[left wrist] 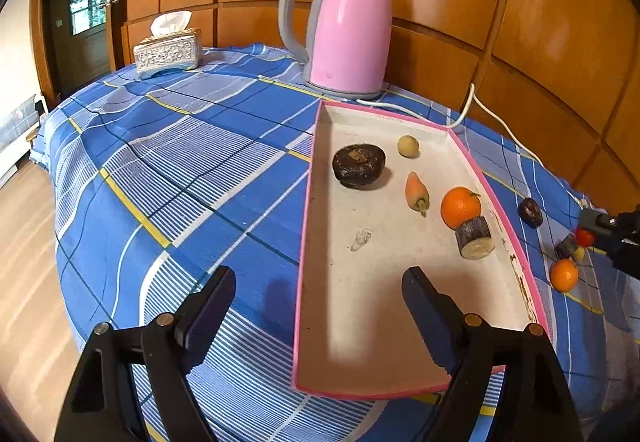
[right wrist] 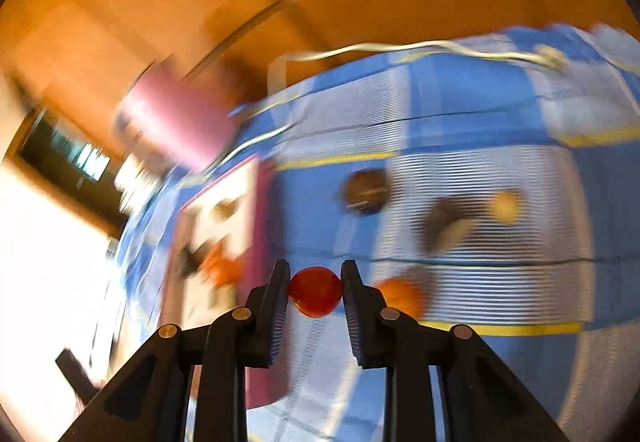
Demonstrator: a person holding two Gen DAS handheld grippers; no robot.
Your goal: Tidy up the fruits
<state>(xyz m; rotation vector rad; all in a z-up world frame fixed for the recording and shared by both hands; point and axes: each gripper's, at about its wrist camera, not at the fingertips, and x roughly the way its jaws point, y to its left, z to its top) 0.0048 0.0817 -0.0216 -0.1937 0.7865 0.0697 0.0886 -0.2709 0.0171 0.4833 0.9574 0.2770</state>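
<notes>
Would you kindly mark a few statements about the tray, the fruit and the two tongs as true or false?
1. The right tongs grip a small red fruit. True.
2. The left tongs hold the carrot. False: they are open and hold nothing; the carrot lies in the pink-rimmed tray.
3. An orange in the tray touches a cut wooden log piece. True.
4. The tray is empty. False: it holds several items.
5. The pink kettle stands inside the tray. False: it stands on the cloth behind it.
</notes>
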